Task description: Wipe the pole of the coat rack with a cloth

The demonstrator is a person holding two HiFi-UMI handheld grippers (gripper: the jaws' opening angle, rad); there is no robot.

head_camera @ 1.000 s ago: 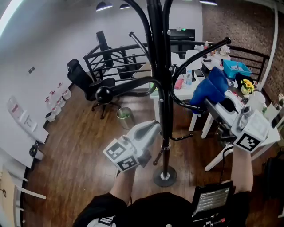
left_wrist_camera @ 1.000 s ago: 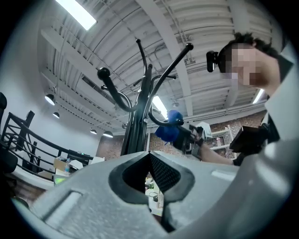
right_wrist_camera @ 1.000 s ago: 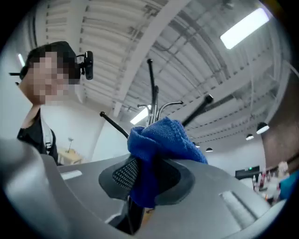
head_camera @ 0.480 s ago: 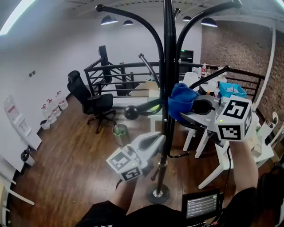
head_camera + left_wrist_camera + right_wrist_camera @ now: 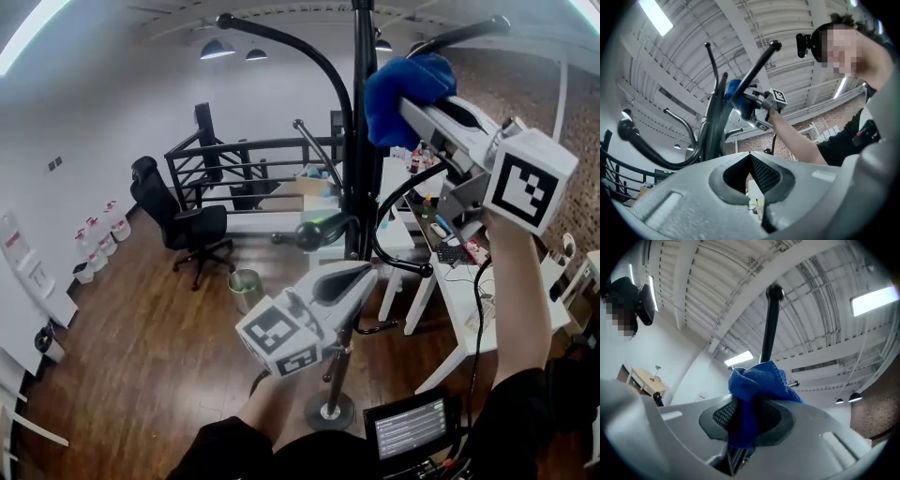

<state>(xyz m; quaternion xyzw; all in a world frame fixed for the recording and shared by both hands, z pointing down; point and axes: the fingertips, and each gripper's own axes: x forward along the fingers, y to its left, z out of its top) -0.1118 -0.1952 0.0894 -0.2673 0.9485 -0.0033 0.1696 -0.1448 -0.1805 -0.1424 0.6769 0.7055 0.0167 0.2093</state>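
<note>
Wood-plank floor (image 5: 150,347) and white walls frame a loft workspace where a person stands at a black coat rack (image 5: 329,411). Nearest the camera, a small lit screen (image 5: 411,427) hangs at the person's front. Just above it the left tongs (image 5: 361,277) hover at mid-height, jaws together on nothing, tips just beside the left of the pole (image 5: 362,178).

That pole runs straight up through the middle of the scene, its long axis vertical, so any wiping stroke would have to travel along it, up or down. Higher up, the raised right tongs (image 5: 405,103) are clamped on a bunched blue cloth (image 5: 398,80), which sits hard against the right side of the pole near its top. Whether fabric actually touches metal cannot be told. The right hand is the nearer to the upper pole, and the cloth lies ahead of its jaws, between them and the rack.

By count: one cloth, one pole, two tongs, and at least five curved hook arms. Beyond the rack stand a white bench (image 5: 464,295), one round bin (image 5: 246,287), one black office chair (image 5: 178,220) and a black railing (image 5: 234,155).
</note>
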